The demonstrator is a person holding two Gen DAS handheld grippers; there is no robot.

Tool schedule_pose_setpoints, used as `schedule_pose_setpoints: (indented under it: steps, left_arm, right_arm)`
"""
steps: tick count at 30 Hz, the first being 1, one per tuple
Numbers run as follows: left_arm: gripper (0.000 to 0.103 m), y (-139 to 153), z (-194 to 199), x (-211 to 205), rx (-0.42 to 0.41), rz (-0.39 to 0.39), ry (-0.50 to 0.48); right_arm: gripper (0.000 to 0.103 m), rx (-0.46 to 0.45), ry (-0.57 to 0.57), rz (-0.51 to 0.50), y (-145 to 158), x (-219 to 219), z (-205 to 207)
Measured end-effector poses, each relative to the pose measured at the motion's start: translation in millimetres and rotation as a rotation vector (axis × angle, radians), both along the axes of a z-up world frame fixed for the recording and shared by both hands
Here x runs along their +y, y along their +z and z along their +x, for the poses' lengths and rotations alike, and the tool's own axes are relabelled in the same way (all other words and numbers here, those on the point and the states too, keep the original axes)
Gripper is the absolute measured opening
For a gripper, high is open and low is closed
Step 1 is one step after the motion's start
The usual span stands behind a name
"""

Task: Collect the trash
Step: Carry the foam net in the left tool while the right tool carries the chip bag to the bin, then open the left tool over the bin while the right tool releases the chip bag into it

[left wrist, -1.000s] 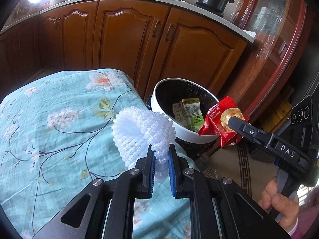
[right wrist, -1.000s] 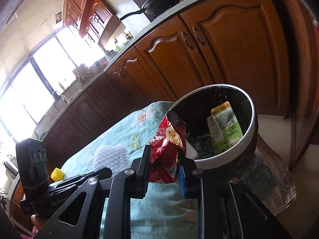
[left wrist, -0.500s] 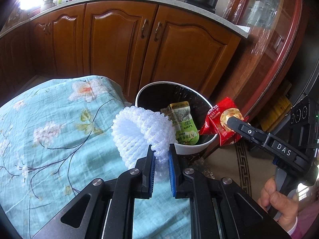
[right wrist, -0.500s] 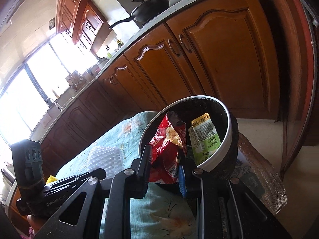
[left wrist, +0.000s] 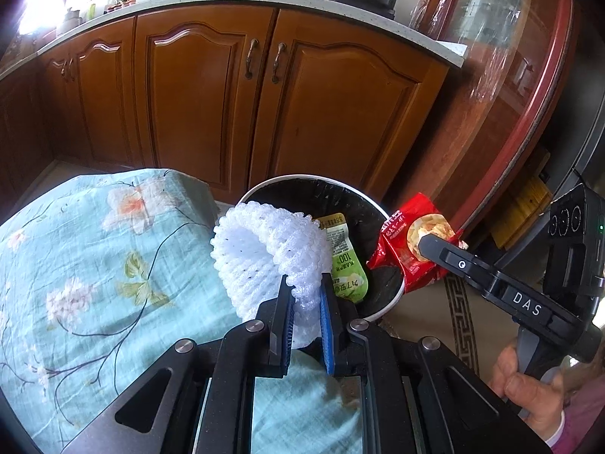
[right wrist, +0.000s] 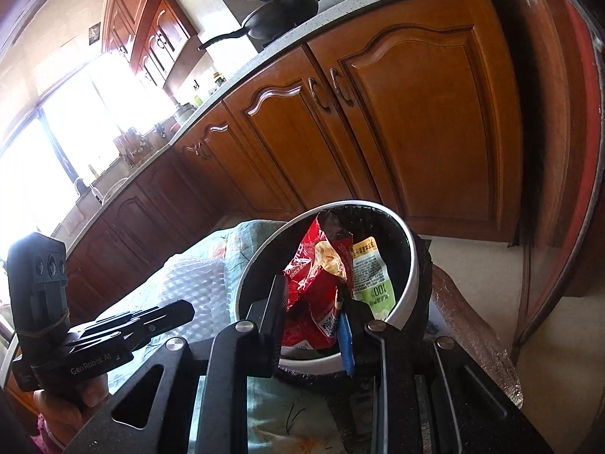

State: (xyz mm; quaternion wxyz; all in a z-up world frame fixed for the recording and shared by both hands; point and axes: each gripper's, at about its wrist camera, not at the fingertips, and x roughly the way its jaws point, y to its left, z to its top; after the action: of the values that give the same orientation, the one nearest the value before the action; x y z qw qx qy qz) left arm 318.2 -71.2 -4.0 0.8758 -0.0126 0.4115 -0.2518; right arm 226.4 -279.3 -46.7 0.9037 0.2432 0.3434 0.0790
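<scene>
My left gripper [left wrist: 305, 295] is matte black with blue finger pads and silver screws. My right gripper [right wrist: 311, 304] matches, lettered "DAS" in white. My bare hand [left wrist: 529, 386] shows a pink sleeve cuff.

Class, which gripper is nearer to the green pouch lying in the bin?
Left. The left gripper, clamping white foam netting, sits beside the green pouch; the right gripper, holding the red wrapper, is farther.

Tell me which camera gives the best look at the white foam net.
The left wrist view: the white foam net sits centre frame, well lit, clamped in the left gripper with its mesh plainly visible. The right wrist view shows it only dimly from the side, partly hidden behind the left gripper.
</scene>
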Motion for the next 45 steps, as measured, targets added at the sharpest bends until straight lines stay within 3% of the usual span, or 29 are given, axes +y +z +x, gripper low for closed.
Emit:
schedule_pose_setpoints:
  steps: [14,32,38,40,41,42,45]
  left_arm:
    - [0.011,-11,32,-25,0.009,0.038,-0.017]
    - [0.012,-23,57,-47,0.053,0.074,-0.023]
    - [0.023,-19,59,-50,0.052,0.086,-0.026]
    - [0.035,-16,58,-50,0.048,0.083,-0.022]
    - [0.047,-15,57,-48,0.041,0.079,-0.016]
    - [0.050,-13,55,-46,0.032,0.075,-0.012]
    - [0.050,-10,52,-41,0.023,0.066,-0.004]
  right_arm:
    - [0.025,0.033,0.057,-0.101,-2,6,27]
    - [0.027,0.096,0.078,-0.121,-17,1,48]
    - [0.037,0.116,0.080,-0.105,-18,-3,52]
    - [0.054,0.110,0.074,-0.093,-17,-6,51]
    - [0.058,0.106,0.071,-0.085,-16,-8,50]
    - [0.061,0.103,0.066,-0.083,-15,-8,49]
    - [0.061,0.097,0.056,-0.077,-13,-11,47]
